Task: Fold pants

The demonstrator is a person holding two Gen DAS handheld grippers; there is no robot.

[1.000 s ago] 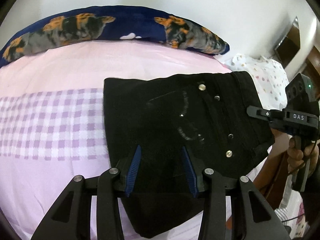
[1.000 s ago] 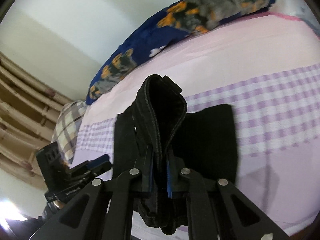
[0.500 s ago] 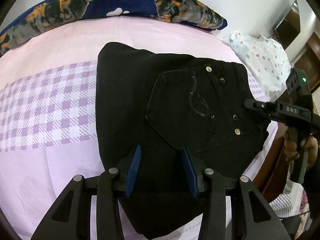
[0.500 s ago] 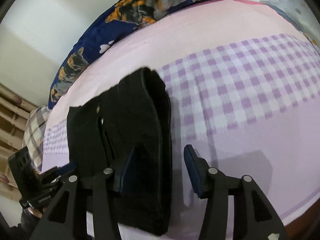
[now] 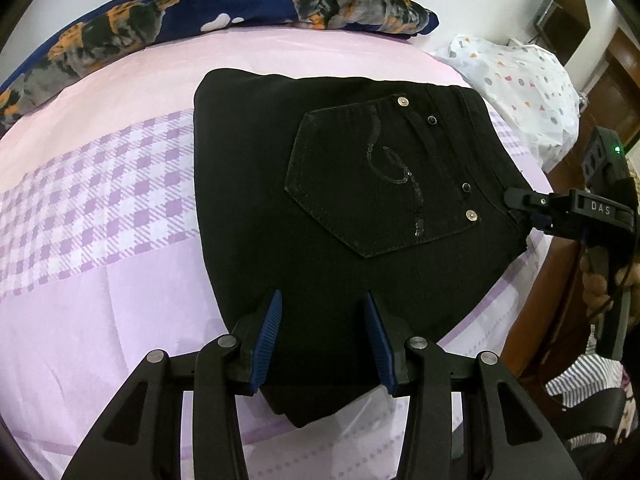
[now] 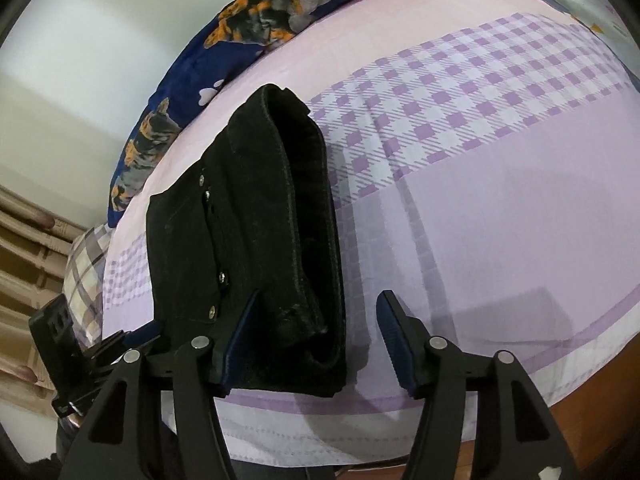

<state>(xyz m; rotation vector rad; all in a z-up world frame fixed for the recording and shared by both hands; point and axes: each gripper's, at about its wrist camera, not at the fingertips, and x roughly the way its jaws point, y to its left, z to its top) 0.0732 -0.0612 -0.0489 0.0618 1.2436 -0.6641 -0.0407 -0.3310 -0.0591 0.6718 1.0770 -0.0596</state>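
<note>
The black pants (image 5: pixel 340 208) lie folded in a compact rectangle on the bed, back pocket with studs facing up. My left gripper (image 5: pixel 322 336) is open, its blue pads over the near edge of the fold, holding nothing. My right gripper (image 6: pixel 316 336) is open at the waistband end of the pants (image 6: pixel 256 232); the waistband edge lies between its pads. The right gripper also shows in the left wrist view (image 5: pixel 524 208), at the right edge of the pants. The left gripper body appears in the right wrist view (image 6: pixel 72 340).
The bed has a pink and purple checked sheet (image 5: pixel 100 200). A navy pillow with orange animal print (image 5: pixel 224 12) lies along the far side. A white patterned pillow (image 5: pixel 520 80) sits at the right. The wooden bed edge (image 6: pixel 592 420) is close to the right gripper.
The right gripper opened and let go of the waistband, which dropped flat onto the fold. The lifted pants end settled down, and both grippers drew back slightly.
</note>
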